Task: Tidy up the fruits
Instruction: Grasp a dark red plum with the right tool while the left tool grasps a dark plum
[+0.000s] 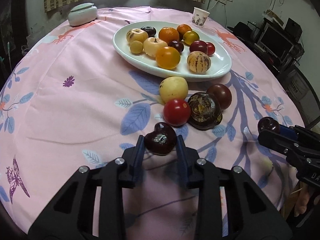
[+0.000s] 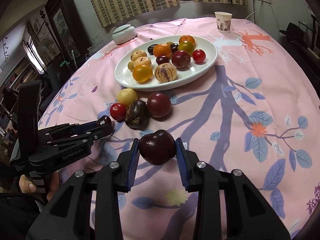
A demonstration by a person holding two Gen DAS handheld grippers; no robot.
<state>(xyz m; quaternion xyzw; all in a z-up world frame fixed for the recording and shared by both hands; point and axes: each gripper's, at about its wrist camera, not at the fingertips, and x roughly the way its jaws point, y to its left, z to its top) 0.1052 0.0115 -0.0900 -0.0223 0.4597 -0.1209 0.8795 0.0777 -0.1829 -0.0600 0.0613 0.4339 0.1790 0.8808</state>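
Pink floral cloth covers my surface (image 1: 80, 92), where my left gripper (image 1: 160, 143) clamps one dark plum (image 1: 160, 141) and my right gripper (image 2: 157, 150) clamps another plum (image 2: 157, 147).

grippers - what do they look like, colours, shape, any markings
Both the left gripper and the right gripper are matte black angular linkages with silver pivot bolts and blue ribbed fingers. The left one's body carries white "GenRobot.AI" lettering.
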